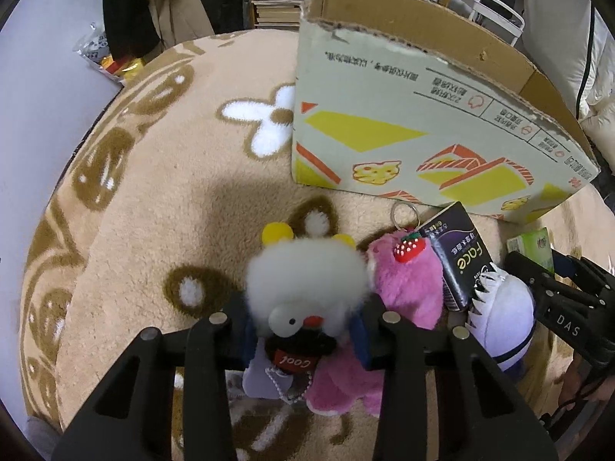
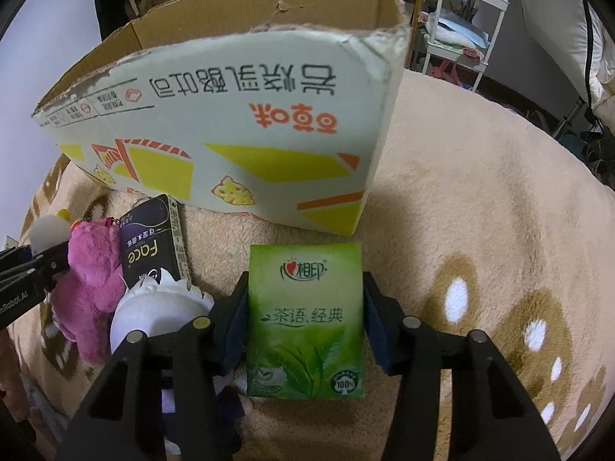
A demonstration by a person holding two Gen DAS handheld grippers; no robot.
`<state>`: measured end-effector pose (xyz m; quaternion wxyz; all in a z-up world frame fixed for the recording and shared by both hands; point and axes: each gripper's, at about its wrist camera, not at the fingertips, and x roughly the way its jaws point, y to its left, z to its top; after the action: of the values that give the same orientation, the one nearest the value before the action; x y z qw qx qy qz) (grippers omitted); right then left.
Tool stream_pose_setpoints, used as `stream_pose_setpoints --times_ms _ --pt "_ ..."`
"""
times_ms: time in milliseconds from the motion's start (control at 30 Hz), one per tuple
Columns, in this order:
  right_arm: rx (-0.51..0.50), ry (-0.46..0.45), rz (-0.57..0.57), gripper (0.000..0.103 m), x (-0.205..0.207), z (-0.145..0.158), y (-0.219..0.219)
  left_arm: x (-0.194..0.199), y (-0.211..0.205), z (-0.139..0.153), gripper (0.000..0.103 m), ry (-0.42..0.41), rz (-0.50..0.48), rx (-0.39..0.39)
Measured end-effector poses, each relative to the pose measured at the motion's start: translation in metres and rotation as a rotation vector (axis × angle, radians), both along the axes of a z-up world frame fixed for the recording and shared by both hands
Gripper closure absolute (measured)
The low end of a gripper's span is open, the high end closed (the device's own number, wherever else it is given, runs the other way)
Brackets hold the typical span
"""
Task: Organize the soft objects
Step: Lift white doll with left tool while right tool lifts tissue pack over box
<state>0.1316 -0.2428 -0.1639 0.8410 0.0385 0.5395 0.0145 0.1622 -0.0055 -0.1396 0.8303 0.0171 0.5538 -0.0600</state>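
Nearest my left hand-held gripper [image 1: 303, 332], its pads were clamped on the fluffy white plush [image 1: 305, 288], which lay on the beige blanket [image 1: 173, 192] against the pink plush [image 1: 399, 284]. My right hand-held gripper [image 2: 305, 322] pressed both sides of the green tissue pack [image 2: 305, 319], just before the cardboard box [image 2: 238, 134].

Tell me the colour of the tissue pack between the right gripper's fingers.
Green, with a leaf print; the tissue pack shows best in the right wrist view.
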Motion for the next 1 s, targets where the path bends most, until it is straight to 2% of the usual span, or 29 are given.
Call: stream_pose_setpoints --times_ms 167,500,1000 --pt "0.025 -0.032 -0.023 0.047 -0.004 0.013 -0.014 -0.009 0.007 0.011 0.066 -0.044 0.03 0.009" --pt "0.01 -0.189 -0.028 0.047 -0.024 0.054 -0.015 -0.036 0.018 0.047 0.066 -0.191 0.073 0.005" --pt "-0.02 -0.486 -0.016 0.047 -0.062 0.122 0.0 -0.085 0.012 0.113 0.066 -0.522 0.05 0.004"
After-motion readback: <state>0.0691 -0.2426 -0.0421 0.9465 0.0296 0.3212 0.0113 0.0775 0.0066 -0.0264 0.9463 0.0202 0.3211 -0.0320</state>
